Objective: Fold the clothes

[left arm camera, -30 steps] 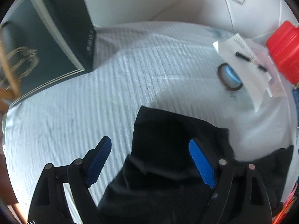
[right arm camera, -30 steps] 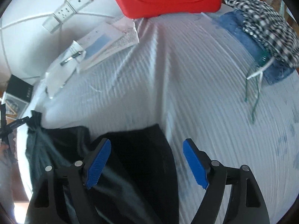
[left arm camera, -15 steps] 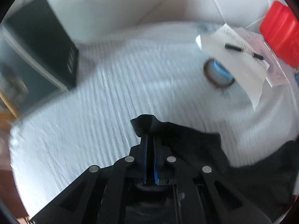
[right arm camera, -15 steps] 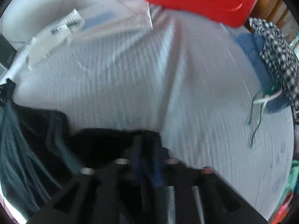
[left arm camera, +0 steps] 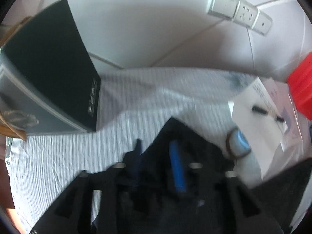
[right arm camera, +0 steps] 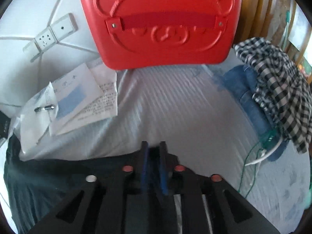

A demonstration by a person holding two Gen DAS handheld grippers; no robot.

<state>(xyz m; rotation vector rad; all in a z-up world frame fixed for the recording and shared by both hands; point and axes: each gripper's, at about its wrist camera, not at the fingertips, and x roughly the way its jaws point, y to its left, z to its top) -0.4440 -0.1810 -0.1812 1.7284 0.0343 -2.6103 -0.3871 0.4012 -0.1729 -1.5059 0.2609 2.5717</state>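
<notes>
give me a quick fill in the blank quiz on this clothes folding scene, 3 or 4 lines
1. Both grippers pinch a garment whose colour is ____.
2. Leaning at the back of the bed, the plastic case is ____ in colour.
3. The checked shirt lies on top of folded ____ fabric.
4. The pen rests on sheets of ____.

Missing words: black; red; blue; paper

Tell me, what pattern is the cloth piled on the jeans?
Black-and-white check, clearest in the right wrist view.
</notes>
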